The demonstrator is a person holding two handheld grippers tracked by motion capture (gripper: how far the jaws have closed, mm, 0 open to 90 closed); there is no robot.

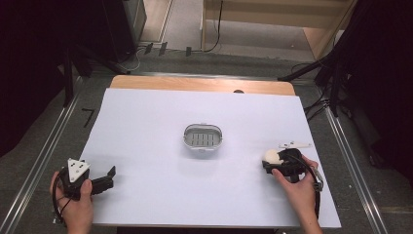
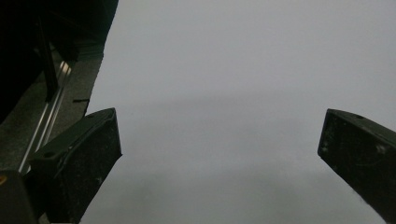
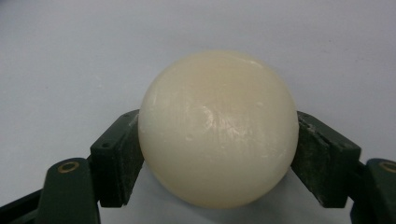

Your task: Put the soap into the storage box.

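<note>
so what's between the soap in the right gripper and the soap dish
Nothing: in the high view only bare white table separates the soap in the right gripper from the soap dish.

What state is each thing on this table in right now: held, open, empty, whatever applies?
Cream soap bar: clamped between the right tool's jaws.
Right tool: shut on the soap bar, near the table's right edge.
Left tool: jaws wide open, holding nothing.
Soap dish: empty, resting mid-table, untouched.
</note>
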